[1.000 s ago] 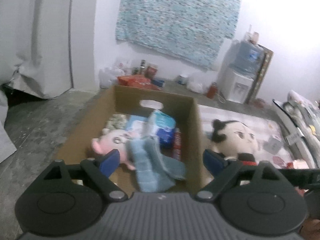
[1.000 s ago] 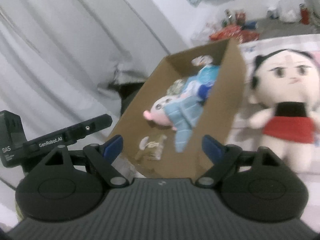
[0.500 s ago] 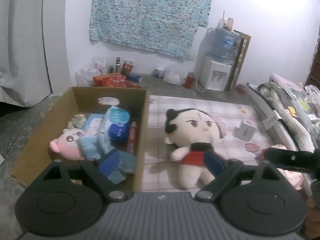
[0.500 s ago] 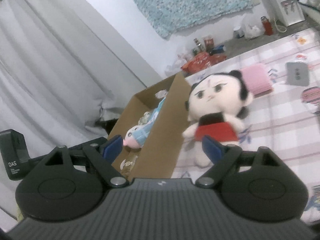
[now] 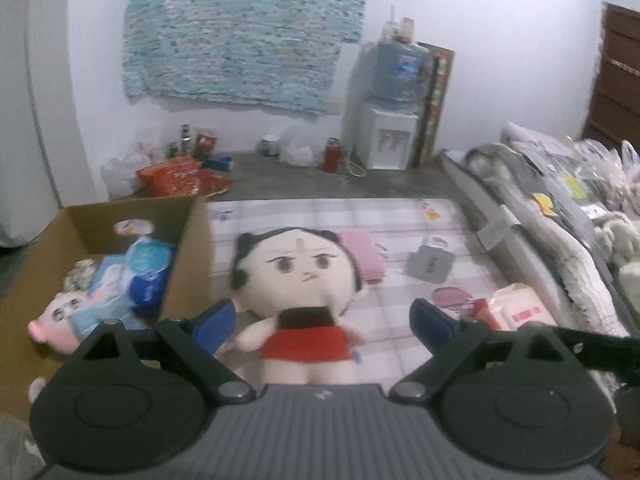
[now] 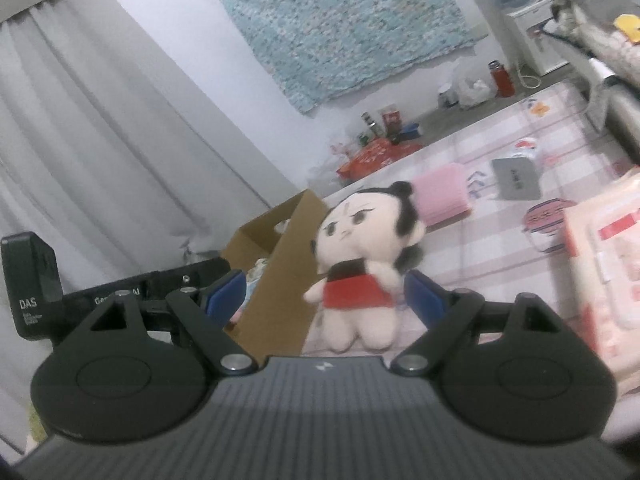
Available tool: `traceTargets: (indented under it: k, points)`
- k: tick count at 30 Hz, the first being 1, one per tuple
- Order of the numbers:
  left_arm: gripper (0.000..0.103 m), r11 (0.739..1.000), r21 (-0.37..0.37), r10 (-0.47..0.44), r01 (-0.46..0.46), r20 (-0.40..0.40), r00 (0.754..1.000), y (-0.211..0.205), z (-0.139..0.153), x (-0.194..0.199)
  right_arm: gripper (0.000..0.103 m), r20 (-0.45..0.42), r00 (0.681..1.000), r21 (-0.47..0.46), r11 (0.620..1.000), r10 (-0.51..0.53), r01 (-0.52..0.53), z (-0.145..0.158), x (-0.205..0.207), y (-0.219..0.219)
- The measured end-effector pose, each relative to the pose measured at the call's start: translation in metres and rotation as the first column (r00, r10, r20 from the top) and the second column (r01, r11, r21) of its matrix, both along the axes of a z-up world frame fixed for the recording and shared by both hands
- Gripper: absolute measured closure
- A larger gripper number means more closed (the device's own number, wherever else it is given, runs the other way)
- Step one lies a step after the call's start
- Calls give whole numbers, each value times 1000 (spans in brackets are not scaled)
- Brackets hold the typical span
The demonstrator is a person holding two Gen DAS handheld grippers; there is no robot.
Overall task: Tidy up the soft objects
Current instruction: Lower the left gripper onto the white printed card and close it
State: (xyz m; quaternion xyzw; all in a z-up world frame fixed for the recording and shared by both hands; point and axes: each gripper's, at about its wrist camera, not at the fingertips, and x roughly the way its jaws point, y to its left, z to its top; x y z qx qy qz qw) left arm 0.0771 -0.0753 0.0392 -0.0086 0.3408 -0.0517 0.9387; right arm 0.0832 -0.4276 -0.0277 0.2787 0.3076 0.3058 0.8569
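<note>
A plush doll with black hair and a red dress lies on the pink checked mat, right beside a cardboard box. In the box lie a pink pig plush, a blue cloth and blue packs. My left gripper stands open, the doll's body framed between its blue fingers without touching them. My right gripper is open too, and the doll shows between its fingers, further off. The box stands left of the doll there. The left gripper's body shows at the left edge.
On the mat lie a pink folded cloth, a grey card and a pink tissue pack. Bedding and stuffed toys line the right side. A water dispenser, bottles and snack bags stand along the far wall.
Both grippers have swung right, from over the box to the doll on the mat. The doll now sits centred between each pair of fingers. Both stayed open.
</note>
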Motion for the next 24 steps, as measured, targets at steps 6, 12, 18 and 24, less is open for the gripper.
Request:
traceTargets:
  k: [6, 12, 18, 24]
  points:
    - [8, 997, 5, -76, 76, -23, 997, -32, -10, 30, 17, -8, 999, -64, 997, -47, 47, -14, 9, -14]
    - [8, 987, 1, -159, 160, -64, 985, -62, -29, 73, 17, -25, 996, -132, 988, -90, 86, -34, 22, -25]
    - [8, 973, 14, -230, 232, -83, 970, -91, -47, 116, 17, 30, 987, -230, 960, -155, 158, -40, 48, -31]
    - [8, 955, 17, -295, 297, -85, 952, -116, -66, 152, 17, 99, 978, -328, 922, -183, 206, -54, 86, -21]
